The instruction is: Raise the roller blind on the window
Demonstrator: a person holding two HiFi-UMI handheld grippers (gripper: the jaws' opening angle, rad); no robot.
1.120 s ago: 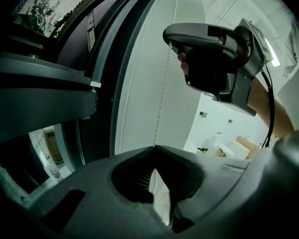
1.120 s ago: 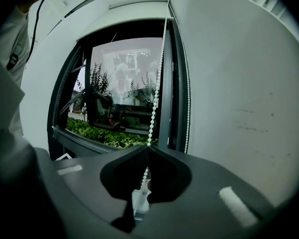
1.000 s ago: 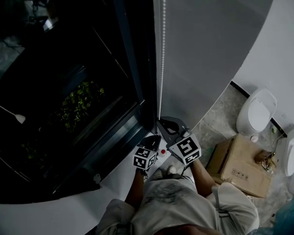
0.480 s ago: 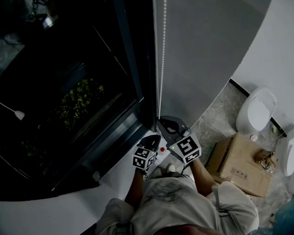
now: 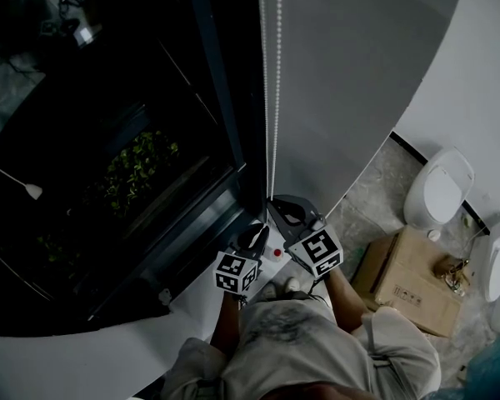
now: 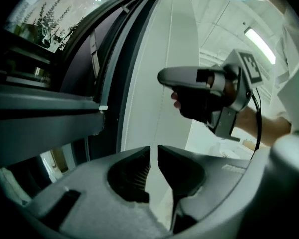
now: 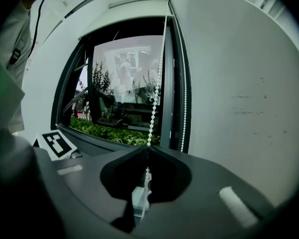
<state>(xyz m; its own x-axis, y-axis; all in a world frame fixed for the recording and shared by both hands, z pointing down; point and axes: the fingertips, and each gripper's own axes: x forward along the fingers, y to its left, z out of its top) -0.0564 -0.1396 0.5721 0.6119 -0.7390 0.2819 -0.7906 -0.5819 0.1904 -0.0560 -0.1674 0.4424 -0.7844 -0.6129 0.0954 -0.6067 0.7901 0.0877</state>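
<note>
Beside the window (image 7: 119,93), the right gripper (image 7: 148,149) pinches the chain (image 7: 155,101). The left gripper (image 6: 154,152), also by the window, is slightly open and empty.

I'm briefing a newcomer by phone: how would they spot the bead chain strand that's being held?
Find the dark window; two white beaded strands hang at its right frame. The held bead chain strand is the one crossing the glass, slanting down into the shut right gripper, while its neighbour hangs free against the frame.
</note>
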